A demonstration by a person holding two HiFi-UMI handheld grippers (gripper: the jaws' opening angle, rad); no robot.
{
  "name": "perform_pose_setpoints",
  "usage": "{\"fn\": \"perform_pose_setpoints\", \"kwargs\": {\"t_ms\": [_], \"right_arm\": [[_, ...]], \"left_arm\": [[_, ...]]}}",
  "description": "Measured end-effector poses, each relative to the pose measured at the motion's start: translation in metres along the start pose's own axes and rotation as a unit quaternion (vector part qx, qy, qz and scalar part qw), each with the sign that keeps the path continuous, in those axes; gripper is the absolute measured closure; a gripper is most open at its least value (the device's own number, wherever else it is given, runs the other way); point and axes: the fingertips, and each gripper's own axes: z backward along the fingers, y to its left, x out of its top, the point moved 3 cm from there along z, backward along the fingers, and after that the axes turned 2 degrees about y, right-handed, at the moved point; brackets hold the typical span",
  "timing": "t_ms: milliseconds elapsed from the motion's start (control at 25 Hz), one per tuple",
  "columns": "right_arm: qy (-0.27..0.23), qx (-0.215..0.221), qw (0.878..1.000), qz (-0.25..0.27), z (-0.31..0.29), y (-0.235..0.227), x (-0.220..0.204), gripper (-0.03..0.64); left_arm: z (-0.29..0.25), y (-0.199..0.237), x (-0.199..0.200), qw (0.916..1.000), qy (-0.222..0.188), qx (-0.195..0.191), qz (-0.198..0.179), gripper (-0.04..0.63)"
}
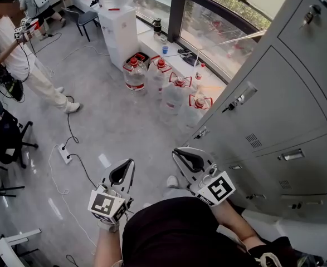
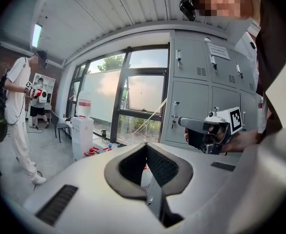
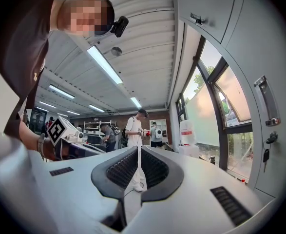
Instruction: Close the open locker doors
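We hold left gripper with jaws together, empty. Water jugs stand on floor ahead of both grippers. Right gripper pinched closed, empty. Grey lockers just right of it, visible doors flush.
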Motion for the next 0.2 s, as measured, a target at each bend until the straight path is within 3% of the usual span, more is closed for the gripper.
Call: {"fn": "perform_pose_setpoints", "kwargs": {"t_ms": [200], "right_arm": [[0.003,-0.008,1.000,0.001,0.0072,-0.0036,-0.0006,0.571]], "left_arm": [[-0.0024,-0.0044,0.0017,1.0000,0.001,-0.003,-0.002,0.577]]}}
